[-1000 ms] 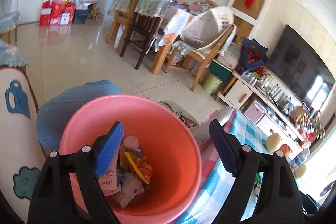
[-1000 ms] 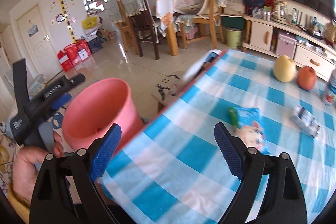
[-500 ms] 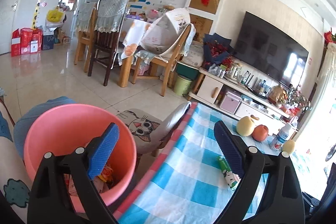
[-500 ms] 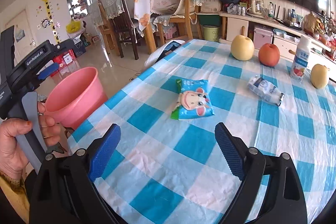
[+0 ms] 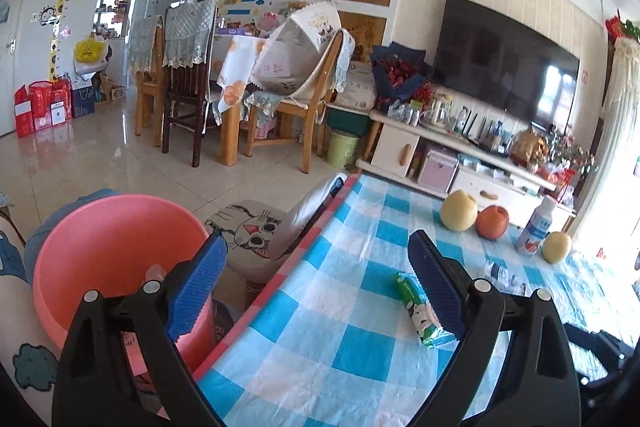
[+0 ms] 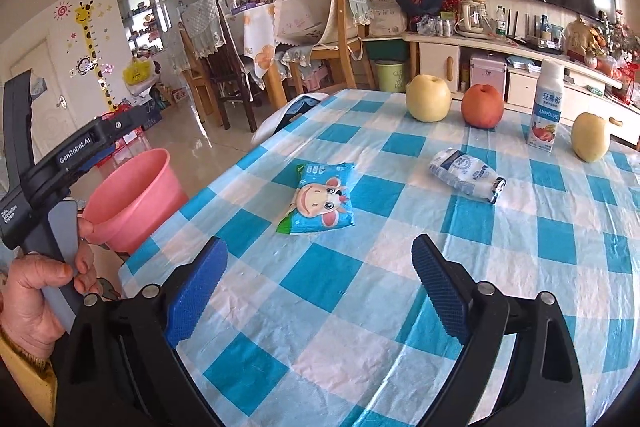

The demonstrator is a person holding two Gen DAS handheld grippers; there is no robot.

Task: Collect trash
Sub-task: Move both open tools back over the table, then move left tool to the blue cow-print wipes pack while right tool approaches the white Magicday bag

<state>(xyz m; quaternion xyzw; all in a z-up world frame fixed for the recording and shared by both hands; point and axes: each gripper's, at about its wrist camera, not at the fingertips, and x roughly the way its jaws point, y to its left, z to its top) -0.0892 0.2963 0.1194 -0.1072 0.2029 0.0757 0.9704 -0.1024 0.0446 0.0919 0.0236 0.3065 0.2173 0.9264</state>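
A pink bin [image 5: 112, 247] stands on the floor left of the table; the same bin [image 6: 132, 199] shows in the right wrist view. On the blue checked cloth lie a blue-green wrapper with a cartoon cow [image 6: 320, 201] and a crumpled white pouch [image 6: 466, 175]. My left gripper [image 5: 316, 267] is open and empty above the table's near edge, with the wrapper [image 5: 416, 307] just inside its right finger. My right gripper [image 6: 318, 259] is open and empty, low over the cloth just short of the wrapper. A hand [image 6: 36, 291] holds the left tool beside the bin.
A pale round fruit [image 6: 428, 103], a red apple [image 6: 482, 107], a white drink bottle [image 6: 546, 107] and a yellow fruit [image 6: 590, 137] stand at the table's far side. A stool with a cat cushion [image 5: 252, 235] sits between bin and table. Dining chairs and a TV cabinet stand beyond.
The left gripper swung right from directly over the bin to the table's edge. The right gripper advanced over the cloth, so the wrapper and the pouch now sit closer ahead.
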